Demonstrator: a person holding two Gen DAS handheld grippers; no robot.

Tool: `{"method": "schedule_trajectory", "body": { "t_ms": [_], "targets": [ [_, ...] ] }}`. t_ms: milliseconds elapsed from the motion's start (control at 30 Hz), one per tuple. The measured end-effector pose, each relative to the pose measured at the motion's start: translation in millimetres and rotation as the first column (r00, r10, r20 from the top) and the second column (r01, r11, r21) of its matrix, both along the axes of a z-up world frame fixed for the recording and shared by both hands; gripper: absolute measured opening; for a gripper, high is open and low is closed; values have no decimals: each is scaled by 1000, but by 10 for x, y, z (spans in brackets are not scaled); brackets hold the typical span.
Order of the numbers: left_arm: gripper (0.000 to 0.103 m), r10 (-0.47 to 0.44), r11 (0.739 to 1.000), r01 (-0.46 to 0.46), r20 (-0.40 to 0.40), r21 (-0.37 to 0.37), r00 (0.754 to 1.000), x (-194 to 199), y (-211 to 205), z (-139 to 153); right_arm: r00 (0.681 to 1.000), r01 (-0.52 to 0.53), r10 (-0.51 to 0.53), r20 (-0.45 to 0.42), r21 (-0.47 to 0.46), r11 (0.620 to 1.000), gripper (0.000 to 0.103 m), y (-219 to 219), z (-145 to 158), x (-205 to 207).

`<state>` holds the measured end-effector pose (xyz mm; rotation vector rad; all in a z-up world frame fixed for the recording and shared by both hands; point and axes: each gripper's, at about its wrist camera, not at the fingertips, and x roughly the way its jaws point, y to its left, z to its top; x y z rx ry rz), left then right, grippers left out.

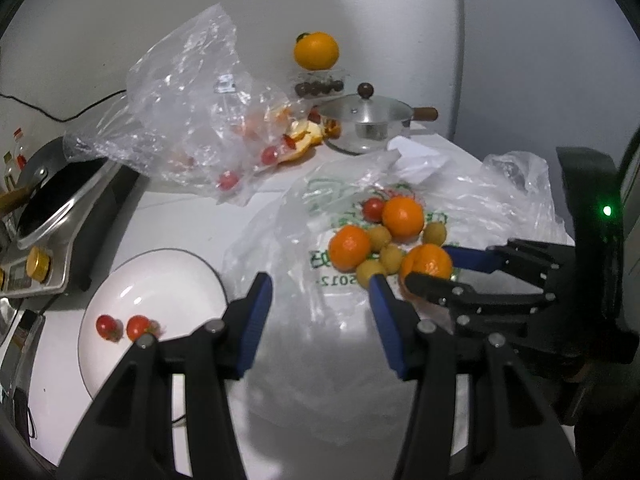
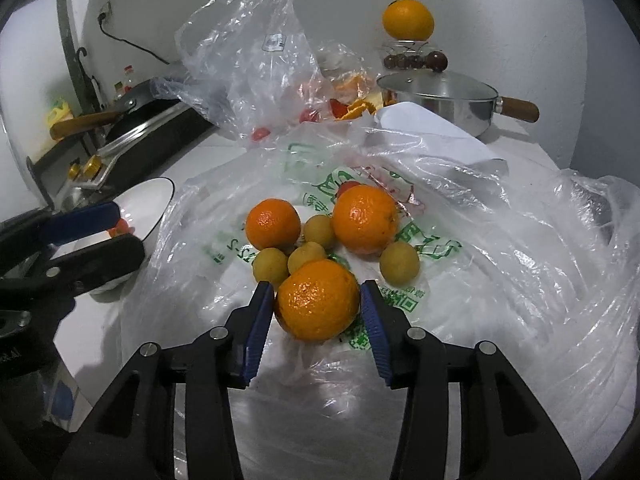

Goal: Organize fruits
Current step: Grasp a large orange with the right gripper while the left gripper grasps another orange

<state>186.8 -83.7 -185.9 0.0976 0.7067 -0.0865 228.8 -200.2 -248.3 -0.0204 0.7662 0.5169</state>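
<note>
Between my right gripper's (image 2: 318, 304) ribbed blue pads sits a dimpled round orange (image 2: 318, 300), barely touched; my left gripper (image 1: 320, 292) gapes empty above crinkled, green-printed plastic (image 1: 304, 208).

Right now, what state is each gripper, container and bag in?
Left gripper: open, empty.
Right gripper: open around the nearest orange, small gaps at both pads.
White round plate: holds two red cherry tomatoes.
Steel saucepan: lidded.
Printed plastic bag: spread flat under the fruit pile.
Clear plastic bag: crumpled, tomatoes inside.
</note>
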Motion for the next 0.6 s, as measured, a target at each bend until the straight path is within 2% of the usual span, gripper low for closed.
{"method": "schedule_trajectory", "body": {
  "t_ms": [367,600],
  "targets": [
    [52,-37,999,36,27,38,999,169,-217,2,995,24,-27,101,36,999,46,-287,303,-58],
    [52,-59,998,58,7,37,998,430,-287,-86,991,47,-53,121,55,997,46,-422,362,13]
  ]
}}
